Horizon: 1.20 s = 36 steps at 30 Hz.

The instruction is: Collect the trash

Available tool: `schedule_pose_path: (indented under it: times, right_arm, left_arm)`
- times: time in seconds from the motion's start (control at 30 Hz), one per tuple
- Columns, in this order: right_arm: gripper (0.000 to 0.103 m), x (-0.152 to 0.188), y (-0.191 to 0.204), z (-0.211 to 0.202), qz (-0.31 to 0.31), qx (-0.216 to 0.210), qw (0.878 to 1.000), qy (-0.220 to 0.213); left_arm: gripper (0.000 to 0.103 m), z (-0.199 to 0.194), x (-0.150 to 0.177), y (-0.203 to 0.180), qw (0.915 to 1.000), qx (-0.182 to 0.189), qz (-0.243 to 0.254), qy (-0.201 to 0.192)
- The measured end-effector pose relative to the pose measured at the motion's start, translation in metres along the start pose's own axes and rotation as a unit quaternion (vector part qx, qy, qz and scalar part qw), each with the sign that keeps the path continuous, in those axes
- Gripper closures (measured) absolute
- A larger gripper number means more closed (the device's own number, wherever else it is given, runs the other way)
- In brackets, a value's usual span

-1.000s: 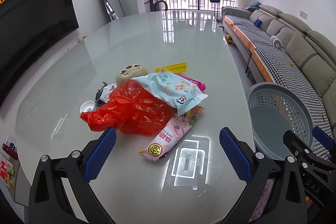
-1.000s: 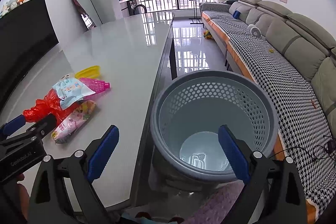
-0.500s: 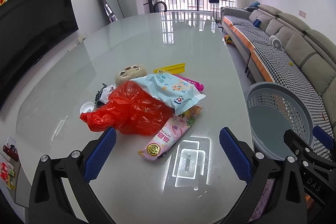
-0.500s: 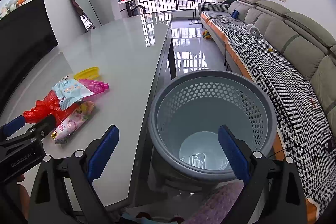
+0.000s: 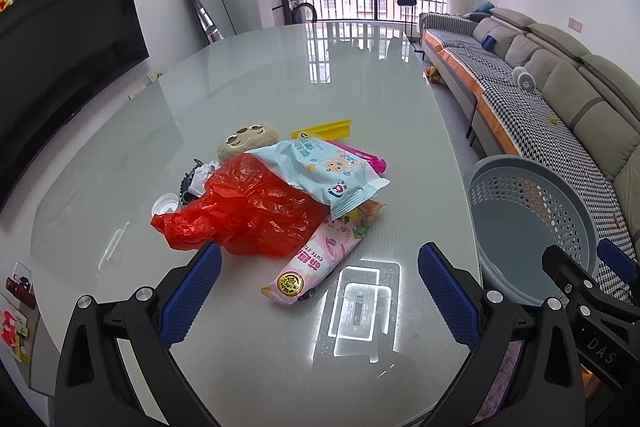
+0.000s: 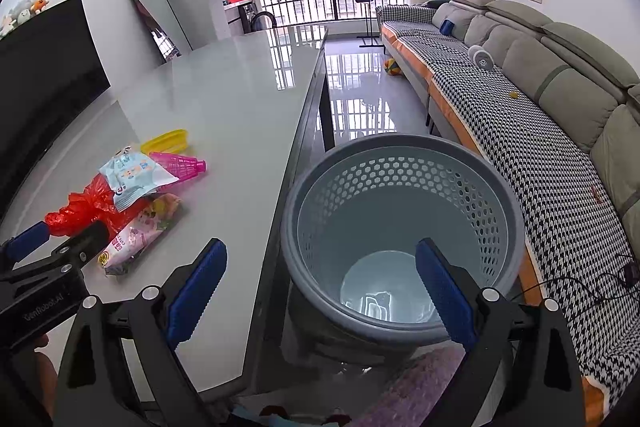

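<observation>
A pile of trash lies on the glossy table (image 5: 280, 75): a red plastic bag (image 5: 256, 209), a light-blue wipes pack (image 5: 324, 173), a pink snack wrapper (image 5: 316, 263), a pink plastic piece (image 5: 362, 155), a yellow piece (image 5: 326, 129), a tan plush face (image 5: 248, 139) and a white cap (image 5: 165, 205). My left gripper (image 5: 318, 293) is open and empty, just short of the pile. My right gripper (image 6: 320, 287) is open and empty above the grey perforated basket (image 6: 400, 163), which stands on the floor beside the table. The pile also shows in the right wrist view (image 6: 132, 195).
A sofa (image 6: 540, 99) with a houndstooth cover runs along the right. A black TV (image 5: 60, 39) and a leaning mirror (image 5: 206, 3) are on the left. The table edge (image 6: 304, 131) runs between the pile and the basket. A purple rug (image 6: 420, 387) lies below.
The left gripper has moved slightly forward toward the pile. The right gripper has stayed over the basket. Both remain open.
</observation>
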State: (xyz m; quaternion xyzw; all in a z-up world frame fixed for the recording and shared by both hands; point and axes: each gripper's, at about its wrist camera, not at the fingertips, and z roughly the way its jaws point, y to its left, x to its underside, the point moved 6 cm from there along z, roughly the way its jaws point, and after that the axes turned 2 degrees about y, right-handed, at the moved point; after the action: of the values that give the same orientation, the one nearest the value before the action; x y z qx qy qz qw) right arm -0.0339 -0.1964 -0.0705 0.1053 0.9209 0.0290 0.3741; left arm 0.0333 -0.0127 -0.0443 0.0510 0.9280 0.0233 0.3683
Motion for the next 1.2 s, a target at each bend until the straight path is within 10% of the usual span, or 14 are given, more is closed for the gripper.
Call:
schedule_pose_path:
  times: [0.63, 1.2]
  right_arm:
    - [0.012, -0.002, 0.007, -0.003, -0.004, -0.003, 1.0, -0.002]
    - [0.012, 0.004, 0.088, 0.021, -0.057, -0.043, 0.997, 0.027]
  left_arm:
    - [0.006, -0.002, -0.001, 0.006, 1.0, 0.003, -0.002, -0.005]
    - [0.006, 0.001, 0.016, 0.107, 0.9973, -0.053, -0.05, -0.006]
